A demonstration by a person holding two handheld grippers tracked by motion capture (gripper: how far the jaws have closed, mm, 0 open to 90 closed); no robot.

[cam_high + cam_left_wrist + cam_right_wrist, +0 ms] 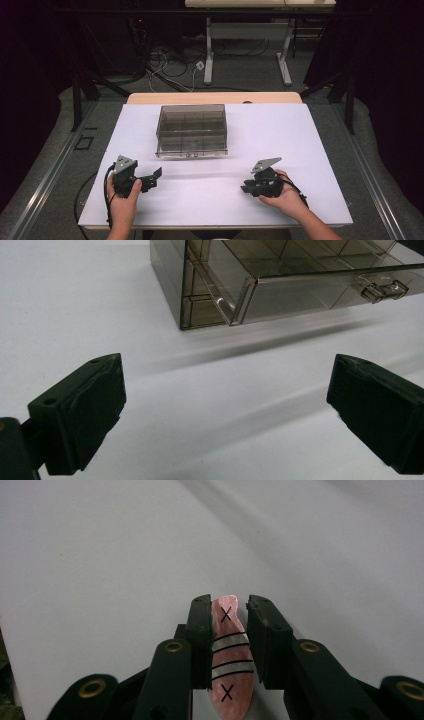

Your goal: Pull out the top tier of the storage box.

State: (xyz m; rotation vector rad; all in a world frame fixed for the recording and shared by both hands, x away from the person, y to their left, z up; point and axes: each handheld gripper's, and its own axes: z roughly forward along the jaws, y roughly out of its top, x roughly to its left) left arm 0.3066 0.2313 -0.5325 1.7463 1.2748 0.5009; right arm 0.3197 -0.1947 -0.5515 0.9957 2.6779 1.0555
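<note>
Pink and flat, one small tag (229,655) marked with two crosses and pale bands sits pinched between the jaws of our right claw (248,188), low and right of centre in the high view, probably carried edge-on to slot somewhere. Our left claw (155,177), lower left, stands wide apart and empty, likely readied for the one smoky clear drawer box (192,129) at upper centre of the white surface (300,140), whose drawer shows a latch.
</note>
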